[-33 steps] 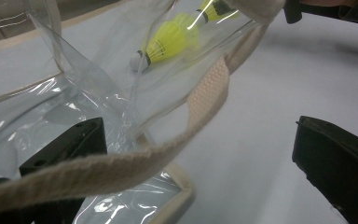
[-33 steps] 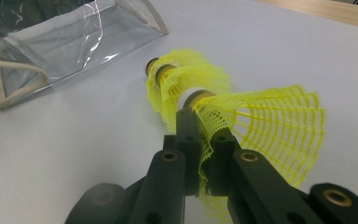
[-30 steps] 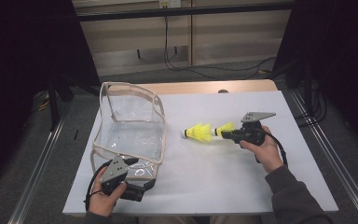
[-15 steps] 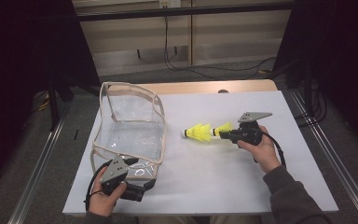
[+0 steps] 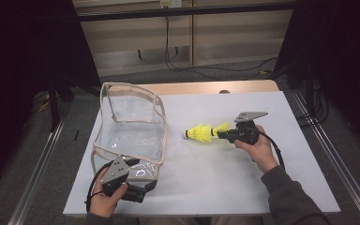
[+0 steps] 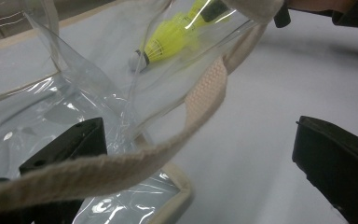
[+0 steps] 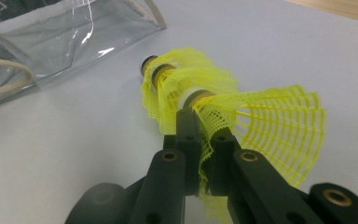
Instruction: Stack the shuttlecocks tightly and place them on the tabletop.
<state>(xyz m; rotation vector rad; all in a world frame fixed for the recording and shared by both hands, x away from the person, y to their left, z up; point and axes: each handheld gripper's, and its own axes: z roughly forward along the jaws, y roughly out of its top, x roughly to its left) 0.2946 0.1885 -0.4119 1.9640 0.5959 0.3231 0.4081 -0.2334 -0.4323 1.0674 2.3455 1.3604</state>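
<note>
White table (image 5: 272, 187); netting (image 7: 205, 140) between jaws.

White table (image 5: 215, 187), dim panelled wall (image 5: 225, 37)

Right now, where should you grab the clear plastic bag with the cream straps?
Probably by the cream woven strap at the near edge of the clear plastic bag, coming from the person's side. The strap arches up off the table between the left gripper jaws, while the clear walls look slippery and floppy.

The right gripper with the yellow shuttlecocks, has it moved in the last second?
Yes. The right gripper and its shuttlecocks have slid slightly left, toward the clear bag, which has stayed put.
</note>
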